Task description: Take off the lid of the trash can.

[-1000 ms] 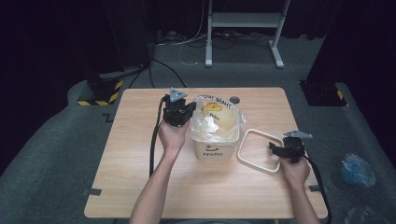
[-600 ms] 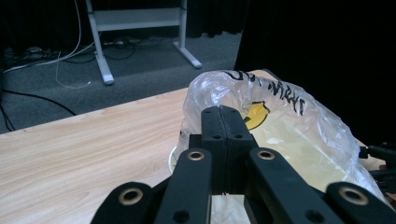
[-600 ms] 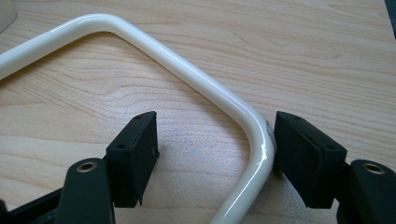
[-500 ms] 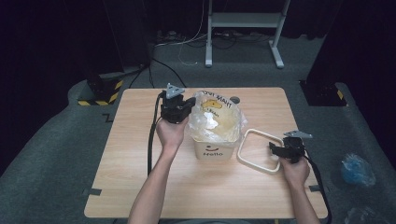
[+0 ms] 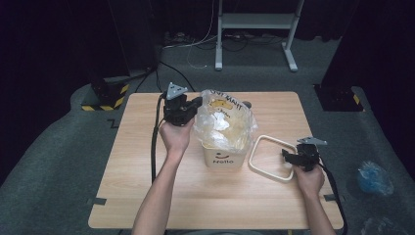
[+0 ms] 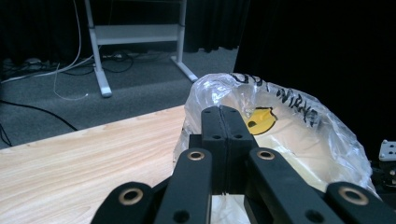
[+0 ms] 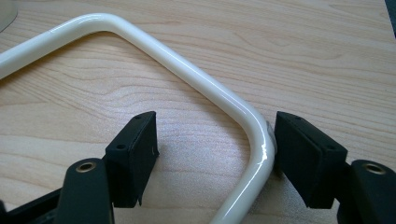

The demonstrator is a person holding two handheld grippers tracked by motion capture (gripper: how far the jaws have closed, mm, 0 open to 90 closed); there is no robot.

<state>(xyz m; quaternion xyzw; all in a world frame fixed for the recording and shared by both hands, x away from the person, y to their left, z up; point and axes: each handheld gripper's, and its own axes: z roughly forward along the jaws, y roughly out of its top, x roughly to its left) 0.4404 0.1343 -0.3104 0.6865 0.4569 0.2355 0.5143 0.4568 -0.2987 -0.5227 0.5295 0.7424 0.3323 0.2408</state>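
Nearest the person, the right gripper [image 5: 288, 157] rests low on the wooden table [image 5: 147, 196], its jaws spread wide around a corner of the cream frame ring [image 5: 258, 149]. In the right gripper view the ring's bend [image 7: 254, 126] lies between the pads: the right-hand pad touches the tube's outer curve, the left-hand pad stands well apart from it — a released grip, nothing clamped. The ring lies flat on the table, just to the right of the cream bin [image 5: 224, 156], which bears a small printed face and word on its front.

Farther out, the left gripper [image 5: 195, 104] is raised at the bin's left rear, its jaws clenched fully together. In the left gripper view the two black pads meet with no gap, nipping the edge of the clear plastic bag liner [image 6: 289, 135] — the film bulges up over the bin mouth, printed with a yellow smiley and black lettering.

Beyond the table, a white stand [image 5: 254, 22] and loose cables lie on the grey floor.
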